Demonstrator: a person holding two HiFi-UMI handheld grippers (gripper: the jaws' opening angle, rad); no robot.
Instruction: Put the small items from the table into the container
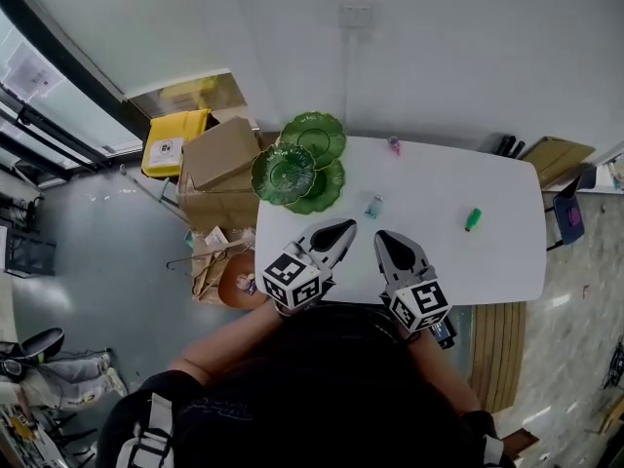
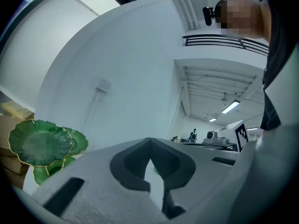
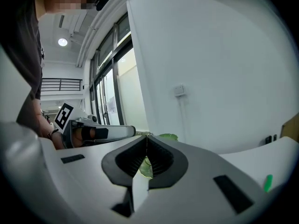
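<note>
Nearest me, low in the middle of the head view, both grippers sit over the near edge of the white table (image 1: 502, 261). They are side by side, close but apart, with their tips pointing toward the top of the frame.

My left gripper (image 1: 349, 226) has its fingers pressed together at the tips, and nothing is between them. In the left gripper view only a sliver of tabletop shows through the hollow behind the tips. My right gripper (image 1: 382, 235) is the same, fingers closed tip to tip and empty. The hollow behind its tips frames a bit of green dish.

Just above my fingertips in the head view, between the two grippers, lies a small clear-teal item (image 1: 373, 206). It is near the tips but untouched. Further right, at about the same height on the table, lies a small green item (image 1: 473, 219), well apart from my right fingers. The right gripper view catches it low at the right edge (image 3: 267, 183). Farthest off, near the table's far edge at upper centre, is a tiny pink item (image 1: 394, 145).

The container is a cluster of green leaf-shaped dishes (image 1: 297, 164) at the table's far left corner. It lies up and left of my left fingers and apart from them, and it shows at the left edge of the left gripper view (image 2: 37, 143).

Past the table's left side stand cardboard boxes (image 1: 219, 154) and a yellow bin (image 1: 175, 142). Behind everything is a white wall with a socket (image 1: 356, 11).
</note>
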